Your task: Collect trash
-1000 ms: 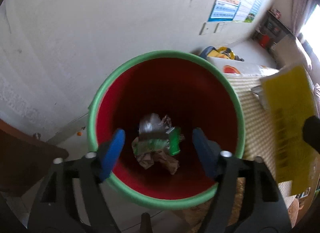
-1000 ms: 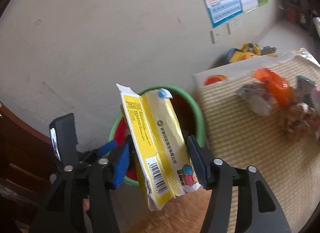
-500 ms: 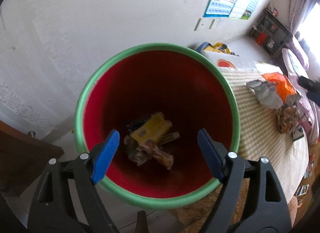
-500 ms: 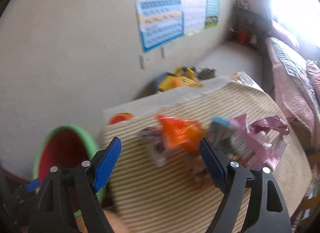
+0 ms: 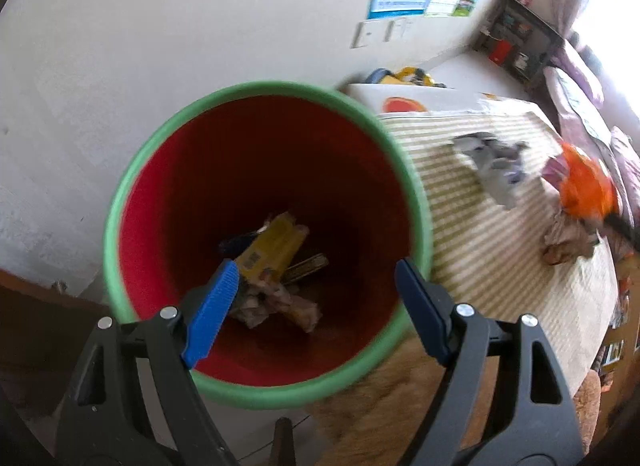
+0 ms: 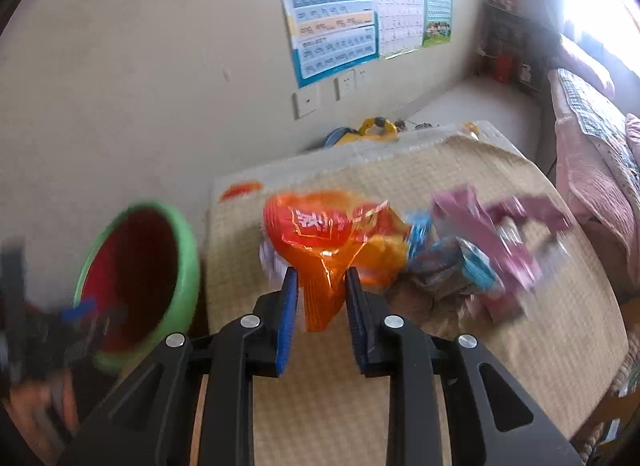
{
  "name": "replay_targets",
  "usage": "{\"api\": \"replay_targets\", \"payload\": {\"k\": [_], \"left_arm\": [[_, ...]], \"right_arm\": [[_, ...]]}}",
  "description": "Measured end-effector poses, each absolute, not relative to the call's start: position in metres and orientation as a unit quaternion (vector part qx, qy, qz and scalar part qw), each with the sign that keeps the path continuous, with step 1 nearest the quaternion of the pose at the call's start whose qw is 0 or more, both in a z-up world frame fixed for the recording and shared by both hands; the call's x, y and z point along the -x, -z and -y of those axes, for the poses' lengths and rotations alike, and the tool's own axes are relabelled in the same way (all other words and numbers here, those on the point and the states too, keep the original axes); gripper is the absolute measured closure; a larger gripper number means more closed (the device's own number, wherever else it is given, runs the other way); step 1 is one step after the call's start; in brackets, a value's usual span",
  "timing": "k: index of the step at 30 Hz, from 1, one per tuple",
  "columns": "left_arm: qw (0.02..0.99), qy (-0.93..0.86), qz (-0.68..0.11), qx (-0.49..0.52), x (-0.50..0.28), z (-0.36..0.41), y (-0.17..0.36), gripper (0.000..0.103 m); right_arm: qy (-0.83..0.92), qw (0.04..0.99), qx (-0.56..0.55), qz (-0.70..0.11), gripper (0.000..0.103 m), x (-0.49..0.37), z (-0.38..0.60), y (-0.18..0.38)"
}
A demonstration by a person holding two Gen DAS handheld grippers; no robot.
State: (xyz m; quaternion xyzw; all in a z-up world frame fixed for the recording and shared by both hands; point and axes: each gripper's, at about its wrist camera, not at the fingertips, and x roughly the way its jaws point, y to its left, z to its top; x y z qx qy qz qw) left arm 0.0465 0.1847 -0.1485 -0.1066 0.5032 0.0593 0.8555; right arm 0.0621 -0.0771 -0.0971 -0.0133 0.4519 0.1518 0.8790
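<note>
A red bin with a green rim (image 5: 120, 201) fills the left wrist view. A yellow carton (image 5: 272, 250) lies on crumpled wrappers at its bottom. My left gripper (image 5: 316, 290) hangs open over the bin's near rim, with nothing between its pads. On the striped mat, my right gripper (image 6: 320, 286) is closing its jaws, and the pads pinch the lower tail of an orange wrapper (image 6: 332, 234). The bin (image 6: 188, 266) stands off the mat's left edge in the right wrist view.
Around the orange wrapper lie a pink wrapper (image 6: 500, 225), a blue one (image 6: 452, 254), a grey crumpled one (image 5: 496, 165) and a brown wad (image 5: 568, 238). The striped mat (image 6: 320, 406) covers a low table by the wall. A bed (image 6: 592, 153) stands at the right.
The yellow carton left my right gripper and now lies in the bin. The right gripper swung right to the pile and closed on the orange wrapper. The left gripper shifted slightly over the bin.
</note>
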Motion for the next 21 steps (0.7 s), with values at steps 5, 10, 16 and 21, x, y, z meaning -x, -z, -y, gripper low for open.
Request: {"api": "replay_targets", "payload": {"k": [5, 10, 16, 21], "left_arm": [[0.868, -0.015, -0.492, 0.071, -0.07, -0.136, 0.135, 0.025], [0.875, 0.007, -0.482, 0.047, -0.103, -0.094, 0.129, 0.025], [0.869, 0.008, -0.494, 0.031, -0.16, -0.049, 0.138, 0.025], [0.868, -0.006, -0.497, 0.016, -0.183, -0.026, 0.14, 0.019]], "right_arm": [[-0.126, 0.86, 0.028, -0.493, 0.078, 0.005, 0.11, 0.13], [-0.083, 0.844, 0.003, -0.53, 0.078, 0.036, 0.142, 0.166], [-0.086, 0.848, -0.076, -0.518, 0.05, 0.039, 0.169, 0.166], [-0.094, 0.86, -0.116, -0.487, 0.035, 0.044, 0.185, 0.159]]}}
